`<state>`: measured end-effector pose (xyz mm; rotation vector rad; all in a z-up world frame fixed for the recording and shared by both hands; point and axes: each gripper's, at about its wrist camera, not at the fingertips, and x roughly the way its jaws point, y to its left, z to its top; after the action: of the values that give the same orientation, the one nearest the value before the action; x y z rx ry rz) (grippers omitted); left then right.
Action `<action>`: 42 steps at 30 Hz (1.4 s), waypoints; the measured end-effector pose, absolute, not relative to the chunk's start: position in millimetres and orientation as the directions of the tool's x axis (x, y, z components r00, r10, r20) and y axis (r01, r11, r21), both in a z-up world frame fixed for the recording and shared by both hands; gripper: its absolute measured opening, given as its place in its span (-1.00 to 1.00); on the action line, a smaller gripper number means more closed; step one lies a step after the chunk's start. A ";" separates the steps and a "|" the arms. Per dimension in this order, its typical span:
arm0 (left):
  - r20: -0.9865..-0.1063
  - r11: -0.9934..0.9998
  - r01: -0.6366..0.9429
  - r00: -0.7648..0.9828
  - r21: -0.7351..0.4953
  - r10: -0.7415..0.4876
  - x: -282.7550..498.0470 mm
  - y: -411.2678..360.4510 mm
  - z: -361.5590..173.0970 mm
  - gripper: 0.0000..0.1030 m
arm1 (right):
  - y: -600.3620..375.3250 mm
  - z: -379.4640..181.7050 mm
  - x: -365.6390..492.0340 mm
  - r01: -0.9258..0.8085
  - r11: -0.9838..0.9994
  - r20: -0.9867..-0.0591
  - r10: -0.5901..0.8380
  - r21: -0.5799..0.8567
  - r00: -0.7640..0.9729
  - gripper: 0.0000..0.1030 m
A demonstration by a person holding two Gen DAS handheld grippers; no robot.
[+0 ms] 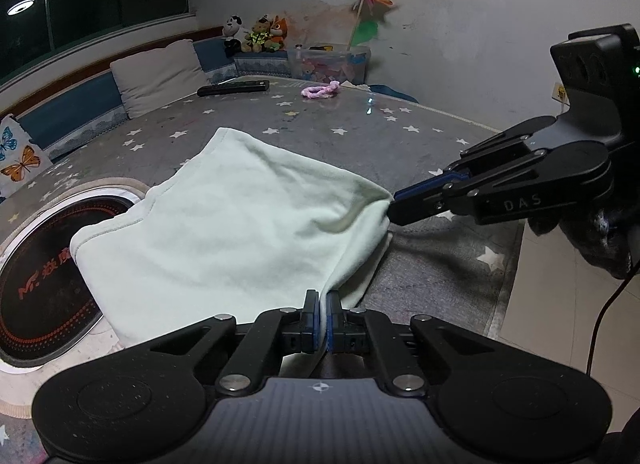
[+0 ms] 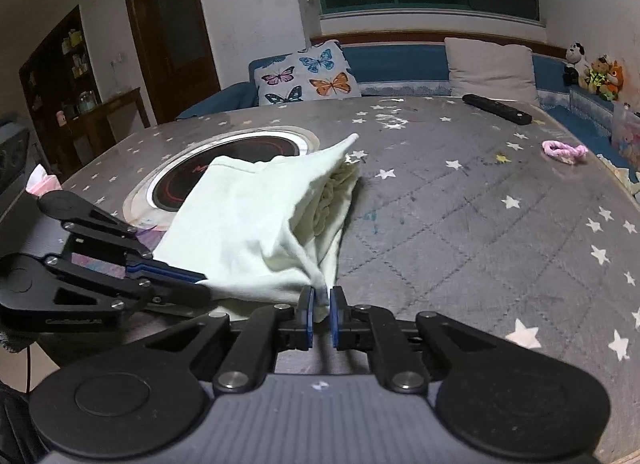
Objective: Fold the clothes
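Both tongs pinch near corners of the pale green cloth [image 1: 224,224]: left tongs [image 1: 323,304], right tongs [image 2: 321,304]. The cloth stretches ahead across the bench [image 2: 460,224].

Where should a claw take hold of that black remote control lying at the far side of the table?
Grip the long black remote control across its narrow width near the middle, coming straight down from above. It lies flat on the grey star-patterned table cover, so only its long side edges offer pinch surfaces. Both claws are currently shut on the pale green cloth.
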<state>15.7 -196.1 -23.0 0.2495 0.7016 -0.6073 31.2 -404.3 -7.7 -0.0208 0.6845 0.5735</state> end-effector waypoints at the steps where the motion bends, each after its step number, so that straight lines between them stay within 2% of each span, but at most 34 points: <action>1: -0.669 0.800 0.600 0.601 0.015 -0.438 15.5 -195.7 -23.1 -0.92 | -405.1 -7.6 31.8 -0.504 0.847 -0.601 0.492 0.166 0.629 -0.83; 7: -0.671 0.796 0.606 0.596 0.016 -0.440 12.9 -193.6 -23.6 -0.93 | -409.9 -6.9 35.8 -0.489 0.856 -0.593 0.485 0.169 0.643 -0.99; 13: -0.676 0.789 0.614 0.588 0.015 -0.445 10.9 -193.6 -23.9 -0.91 | -425.5 -5.3 38.0 -0.455 0.868 -0.611 0.474 0.200 0.634 -0.99; 16: -0.676 0.783 0.622 0.583 0.015 -0.450 9.8 -194.7 -23.5 -0.89 | -423.9 4.5 30.2 -0.512 0.831 -0.572 0.534 0.219 0.622 -0.65; 17: -0.676 0.781 0.624 0.582 0.015 -0.452 9.4 -195.1 -23.3 -0.89 | -420.3 6.6 29.1 -0.527 0.824 -0.560 0.543 0.210 0.626 -0.35; 18: -0.676 0.779 0.627 0.580 0.015 -0.454 9.0 -195.4 -23.2 -0.89 | -415.8 8.3 28.4 -0.541 0.818 -0.550 0.549 0.196 0.630 -0.27; 21: -0.676 0.774 0.633 0.577 0.014 -0.459 8.3 -196.0 -22.5 -0.90 | -400.9 7.4 34.1 -0.560 0.812 -0.547 0.549 0.168 0.632 -0.32; 22: -0.675 0.776 0.630 0.578 0.012 -0.459 8.8 -194.9 -21.8 -0.91 | -397.9 5.2 37.5 -0.553 0.816 -0.556 0.542 0.168 0.631 -0.39; 23: -0.673 0.778 0.628 0.580 0.010 -0.459 9.4 -193.9 -21.1 -0.91 | -396.7 2.1 41.6 -0.539 0.824 -0.566 0.532 0.175 0.630 -0.59; 24: -0.671 0.780 0.625 0.582 0.008 -0.459 10.0 -192.9 -20.4 -0.91 | -398.5 -1.7 46.2 -0.515 0.835 -0.582 0.521 0.194 0.624 -0.65; 27: -0.667 0.786 0.618 0.587 0.003 -0.459 11.7 -189.9 -18.2 -0.91 | -411.3 -14.5 56.5 -0.425 0.867 -0.639 0.485 0.261 0.597 -0.65; 30: -0.662 0.792 0.610 0.593 -0.003 -0.459 13.3 -186.9 -16.1 -0.89 | -418.9 -17.3 54.2 -0.401 0.877 -0.651 0.469 0.264 0.597 -0.65; 35: -0.654 0.802 0.598 0.602 -0.013 -0.459 16.2 -181.8 -12.5 -0.88 | -422.0 2.9 54.3 -0.415 0.872 -0.593 0.483 0.260 0.644 -0.65; 42: -0.668 0.846 0.532 0.618 -0.035 -0.416 30.7 -167.8 -14.6 -0.88 | -382.7 17.6 73.2 -0.553 0.801 -0.540 0.578 0.230 0.612 -0.65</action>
<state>30.7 -167.8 -14.6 0.1727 0.7216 -0.5481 73.2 -382.7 17.6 0.0417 0.6379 0.6524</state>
